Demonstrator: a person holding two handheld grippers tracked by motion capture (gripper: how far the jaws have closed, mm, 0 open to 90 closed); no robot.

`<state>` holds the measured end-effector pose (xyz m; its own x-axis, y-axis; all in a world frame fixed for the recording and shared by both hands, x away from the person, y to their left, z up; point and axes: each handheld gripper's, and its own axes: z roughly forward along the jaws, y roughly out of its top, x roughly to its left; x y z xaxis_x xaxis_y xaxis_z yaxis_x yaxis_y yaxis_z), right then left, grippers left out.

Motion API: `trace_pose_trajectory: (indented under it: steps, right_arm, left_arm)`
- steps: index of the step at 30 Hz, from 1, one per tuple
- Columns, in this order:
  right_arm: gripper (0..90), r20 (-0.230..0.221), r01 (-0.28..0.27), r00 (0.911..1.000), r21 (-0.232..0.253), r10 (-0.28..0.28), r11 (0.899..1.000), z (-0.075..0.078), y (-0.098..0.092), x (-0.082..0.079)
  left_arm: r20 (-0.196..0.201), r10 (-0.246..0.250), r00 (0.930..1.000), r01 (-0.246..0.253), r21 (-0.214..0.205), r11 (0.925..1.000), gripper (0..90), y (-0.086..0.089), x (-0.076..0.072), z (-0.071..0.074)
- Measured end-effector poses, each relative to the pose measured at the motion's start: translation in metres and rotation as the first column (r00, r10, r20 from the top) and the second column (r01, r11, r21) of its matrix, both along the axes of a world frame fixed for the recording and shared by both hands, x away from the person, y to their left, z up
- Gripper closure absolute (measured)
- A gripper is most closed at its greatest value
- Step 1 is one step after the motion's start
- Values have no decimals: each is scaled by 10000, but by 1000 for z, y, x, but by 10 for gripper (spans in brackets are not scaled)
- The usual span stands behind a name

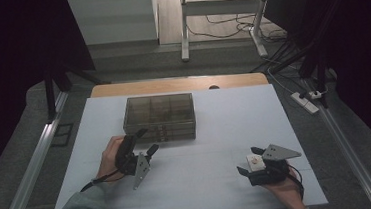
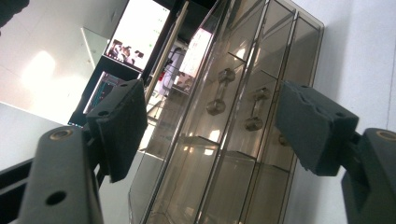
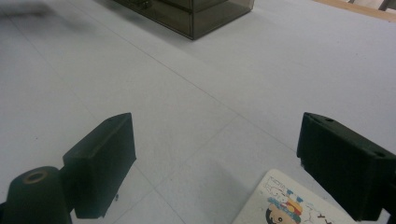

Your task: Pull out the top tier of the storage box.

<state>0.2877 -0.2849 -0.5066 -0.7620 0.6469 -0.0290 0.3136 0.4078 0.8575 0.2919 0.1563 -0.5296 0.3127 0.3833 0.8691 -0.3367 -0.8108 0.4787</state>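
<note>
At frame centre, a smoky drawer box [image 1: 159, 117] sits shut on the worktop [image 1: 214, 182]; the left gripper [image 1: 145, 142], jaws wide and empty, nears its handles, right gripper [image 1: 250, 160] open around a small card [image 1: 254, 161].

Desk [image 1: 229, 181]: pale sheet over wood top. Floor [image 1: 134, 58]: grey carpet. Beyond: white table frame [image 1: 184, 29], loose cables [image 1: 222, 29]. Power strip [image 1: 306, 101] at right. Dark surrounds, dim light.
</note>
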Motion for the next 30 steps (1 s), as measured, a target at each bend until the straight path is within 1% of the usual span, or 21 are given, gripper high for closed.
trace_pose_trajectory:
  steps: [7,14,15,17,18,30]
  right_arm:
    - [111,-1,8,10000,-1,-8,10000,0,0,0]
    - [111,-21,14,10000,-12,-14,10000,0,0,0]
    - [112,-23,19,10000,-13,-19,10000,0,0,0]
    - [111,-27,19,10000,-8,-19,10000,0,0,0]
    - [112,-29,17,10000,-11,-17,10000,0,0,0]
    - [112,-32,15,10000,-15,-15,10000,0,0,0]
  left_arm:
    - [-10,-11,10000,11,48,10000,268,-3,3,1]
    - [-57,-21,10000,20,-54,10000,283,-4,5,1]
    - [-53,-69,10000,69,-140,9999,284,-4,6,1]
    - [-66,-70,10000,70,-124,9999,288,-5,6,1]
    - [-47,-11,10000,11,-21,10000,290,-5,6,1]
    - [-129,-126,9998,126,-18,9999,320,-10,10,-1]
